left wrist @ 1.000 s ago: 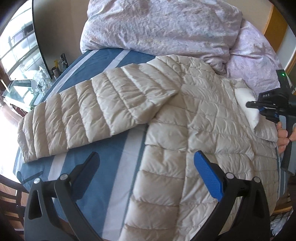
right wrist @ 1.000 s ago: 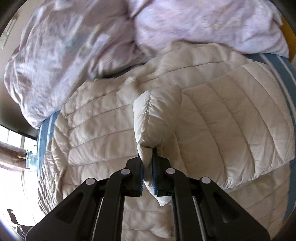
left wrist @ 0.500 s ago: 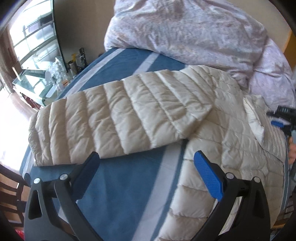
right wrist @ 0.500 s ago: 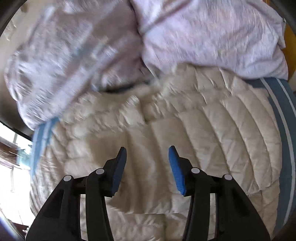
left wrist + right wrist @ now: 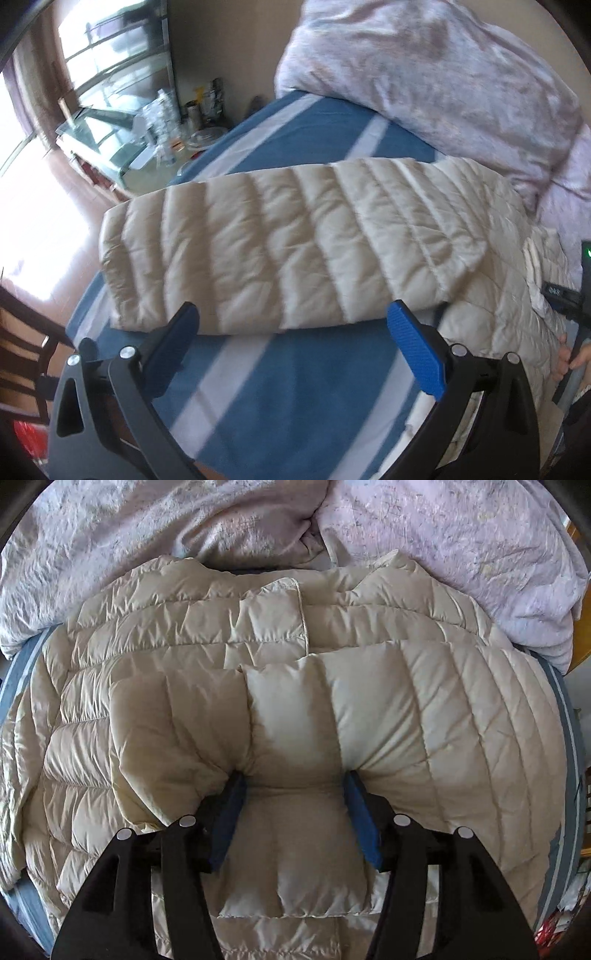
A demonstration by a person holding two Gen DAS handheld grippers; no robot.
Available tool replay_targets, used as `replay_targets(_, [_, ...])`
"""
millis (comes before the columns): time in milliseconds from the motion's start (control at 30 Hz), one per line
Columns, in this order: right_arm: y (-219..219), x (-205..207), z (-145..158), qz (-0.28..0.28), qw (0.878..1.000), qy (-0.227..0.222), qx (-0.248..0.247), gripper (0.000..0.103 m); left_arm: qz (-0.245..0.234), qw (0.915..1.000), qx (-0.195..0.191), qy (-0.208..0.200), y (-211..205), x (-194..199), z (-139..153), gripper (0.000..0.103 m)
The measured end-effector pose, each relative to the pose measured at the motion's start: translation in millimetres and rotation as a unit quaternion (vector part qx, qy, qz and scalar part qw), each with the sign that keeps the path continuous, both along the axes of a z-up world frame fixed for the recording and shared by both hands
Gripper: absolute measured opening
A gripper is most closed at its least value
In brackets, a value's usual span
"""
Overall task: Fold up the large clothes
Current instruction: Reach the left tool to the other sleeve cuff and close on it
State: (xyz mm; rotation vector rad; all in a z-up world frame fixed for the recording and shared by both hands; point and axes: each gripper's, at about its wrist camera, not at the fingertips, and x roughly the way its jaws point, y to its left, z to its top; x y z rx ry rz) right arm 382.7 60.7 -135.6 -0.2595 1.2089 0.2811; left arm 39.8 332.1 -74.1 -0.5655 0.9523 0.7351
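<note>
Left wrist view: left gripper (image 5: 293,341) fingers wide, empty, above striped bed sheet (image 5: 295,373); cream puffer jacket (image 5: 280,251) sleeve outstretched just beyond.

Right wrist view: right gripper (image 5: 295,812) fingers opening, straddling folded sleeve (image 5: 295,738) on jacket body; lilac duvet (image 5: 443,535) behind.

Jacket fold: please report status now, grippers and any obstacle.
Left gripper open, empty, above the spread sleeve. Right gripper opening, folded sleeve between its jaws. Jacket on the bed; duvet crowds its far edge.

A home bedroom: striped bed sheet (image 5: 306,398), rumpled lilac duvet (image 5: 461,542).
</note>
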Motion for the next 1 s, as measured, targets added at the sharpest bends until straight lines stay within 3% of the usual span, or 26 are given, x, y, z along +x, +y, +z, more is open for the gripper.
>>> replay_targets(400, [-11,10,0,0.004,1.0,0.003,0.004,0.062,0.115,0.9925,-0.042,-0.003,79,-70,-18,0.1])
replay_targets(533, [-12,7,1,0.005,1.0,0.003,0.005,0.062,0.141,0.9861,-0.086,-0.014,96,-82,-34,0.081])
replay_targets(600, [-14,6,1,0.007,1.0,0.003,0.005,0.063,0.152,0.9828,-0.103,-0.023,101,-84,-39,0.078])
replay_targets(767, [-14,-1,-1,0.008,1.0,0.0,0.007,0.063,0.162,0.981,-0.101,-0.034,106,-83,-42,0.069])
replay_targets(867, [-14,-4,-1,0.006,1.0,-0.002,0.007,0.064,0.169,0.9803,-0.095,-0.039,108,-84,-42,0.056])
replay_targets(1000, [-15,-8,0,0.006,1.0,-0.004,0.007,0.064,0.176,0.9788,-0.095,-0.043,111,-86,-43,0.018])
